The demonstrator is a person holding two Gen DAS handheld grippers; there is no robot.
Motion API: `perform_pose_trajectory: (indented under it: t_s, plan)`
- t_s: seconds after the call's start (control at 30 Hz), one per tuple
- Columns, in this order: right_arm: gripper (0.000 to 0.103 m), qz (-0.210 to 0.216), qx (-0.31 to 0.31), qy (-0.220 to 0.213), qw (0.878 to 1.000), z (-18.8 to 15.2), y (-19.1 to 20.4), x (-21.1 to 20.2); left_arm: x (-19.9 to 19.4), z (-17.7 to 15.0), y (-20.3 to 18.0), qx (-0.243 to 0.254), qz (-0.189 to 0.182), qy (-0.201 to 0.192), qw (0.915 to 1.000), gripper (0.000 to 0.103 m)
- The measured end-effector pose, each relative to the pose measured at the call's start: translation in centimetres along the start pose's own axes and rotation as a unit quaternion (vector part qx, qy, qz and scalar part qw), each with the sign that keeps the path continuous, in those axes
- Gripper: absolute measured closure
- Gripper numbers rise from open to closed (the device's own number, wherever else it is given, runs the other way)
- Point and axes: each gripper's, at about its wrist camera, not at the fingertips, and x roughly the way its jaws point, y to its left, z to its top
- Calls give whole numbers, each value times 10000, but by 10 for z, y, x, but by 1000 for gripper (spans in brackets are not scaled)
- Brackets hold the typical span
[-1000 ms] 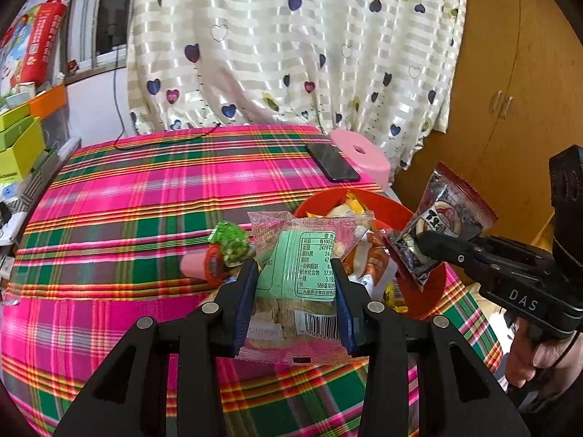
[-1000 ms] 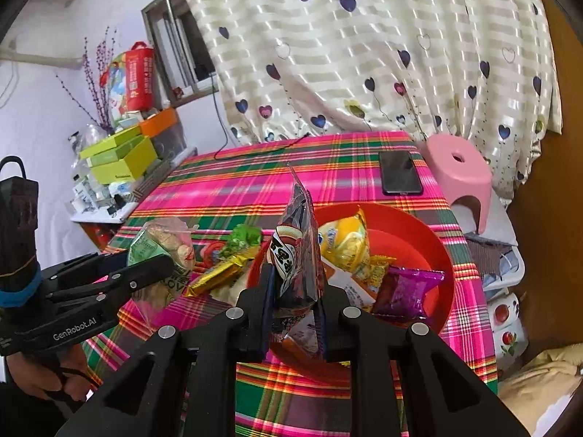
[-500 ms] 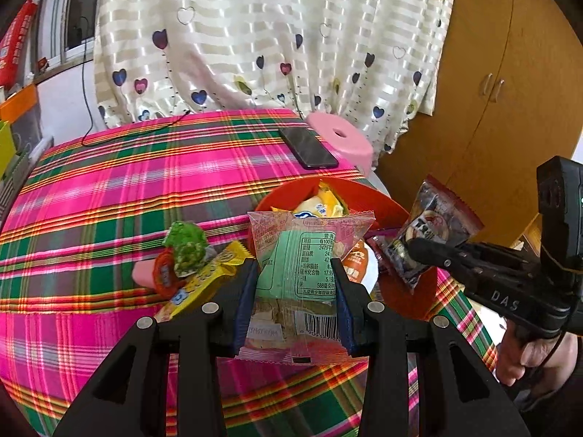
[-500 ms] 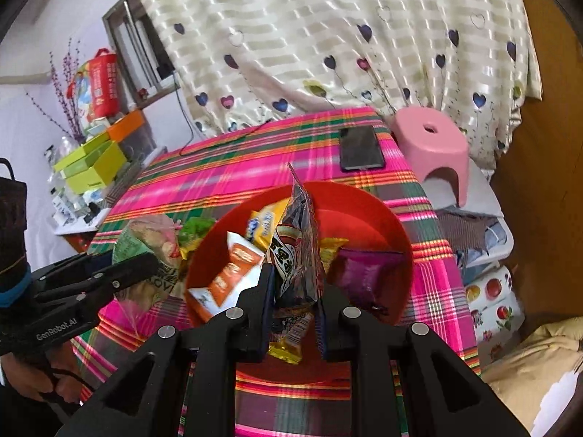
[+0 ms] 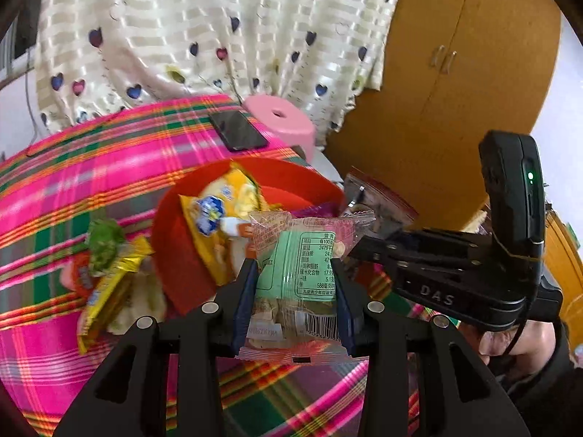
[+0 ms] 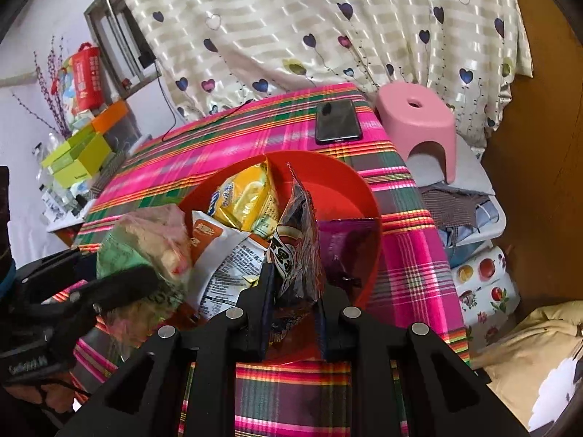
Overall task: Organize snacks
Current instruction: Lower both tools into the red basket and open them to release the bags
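My left gripper [image 5: 295, 298] is shut on a green and pink snack packet [image 5: 298, 269], held just above the near rim of the red bowl [image 5: 171, 262]. My right gripper [image 6: 293, 291] is shut on a dark snack packet [image 6: 295, 247], held upright over the red bowl [image 6: 342, 185]. The bowl holds a yellow packet [image 6: 244, 196], an orange and white packet [image 6: 218, 255] and a purple packet [image 6: 342, 244]. A gold bar [image 5: 113, 284] and a green candy [image 5: 104, 242] lie on the plaid cloth left of the bowl.
A black phone [image 6: 337, 120] lies on the plaid table [image 6: 218, 153] beyond the bowl. A pink stool [image 6: 419, 120] stands off the table's far right corner. Boxes [image 6: 76, 160] sit on a shelf at left. A wooden cabinet [image 5: 455, 73] stands at right.
Both grippers have moved in over the red bowl with their packets, closer together. The left gripper's packet now sits at the bowl's near rim.
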Motion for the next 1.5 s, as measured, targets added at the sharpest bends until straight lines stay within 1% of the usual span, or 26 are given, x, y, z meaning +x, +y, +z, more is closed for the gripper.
perform_pose_trajectory:
  t_s: [0.1, 0.2, 0.27, 0.43, 0.57, 0.67, 0.73, 0.8, 0.9, 1.0, 1.1, 1.17, 1.3, 1.33, 1.4, 1.5]
  plan:
    - [86, -38, 18, 33, 10000, 0, -2, 4, 6, -1, -3, 73, -66, 61, 9999, 63]
    - [86, -71, 38, 120, 9999, 1, -5, 13, 16, -1, 1, 14, -76, 136, 9999, 63]
    - [86, -75, 38, 138, 9999, 4, -5, 18, 17, 2, 1, 56, -9, 105, 9999, 63]
    - [86, -99, -61, 15, 9999, 15, -3, 23, 23, 12, 4, 51, 26, 37, 10000, 63]
    - [85, -39, -22, 7, 10000, 19, -7, 24, 24, 16, 8, -6, 15, -32, 10000, 63]
    - [82, 2, -63, 18, 10000, 17, -7, 20, 21, 16, 8, -22, 10, -73, 10000, 63]
    - [73, -39, -66, -14, 10000, 15, -8, 14, 22, 16, 8, -39, -23, -44, 10000, 63]
    - [71, -48, -52, -79, 9999, 14, -9, 9, 23, 15, 6, -22, -37, -4, 10000, 63]
    - [71, -21, 39, -235, 9997, 13, -12, -2, 24, 14, 3, -3, -118, 8, 9999, 63]
    - [71, 1, 118, -380, 9992, 14, -16, -10, 27, 15, -1, 53, -114, 31, 9999, 63]
    - [71, -42, 154, -411, 9990, 13, -19, -15, 34, 16, -3, 74, -123, 85, 9999, 63]
    - [72, -65, 159, -447, 9989, 12, -19, -20, 37, 18, -3, 126, -88, 9, 9999, 63]
    - [82, -26, 106, -510, 9986, 8, -16, -28, 40, 25, 0, 117, -29, -118, 9999, 61]
    - [84, 10, 51, -503, 9987, 6, -13, -29, 39, 26, 1, 80, -48, -119, 9999, 61]
    - [85, 46, -25, -482, 9988, 4, -8, -31, 28, 25, 3, 28, -101, -242, 9997, 61]
    - [86, 149, -106, -463, 9988, -1, -1, -34, 12, 24, 10, -78, -58, -366, 9993, 61]
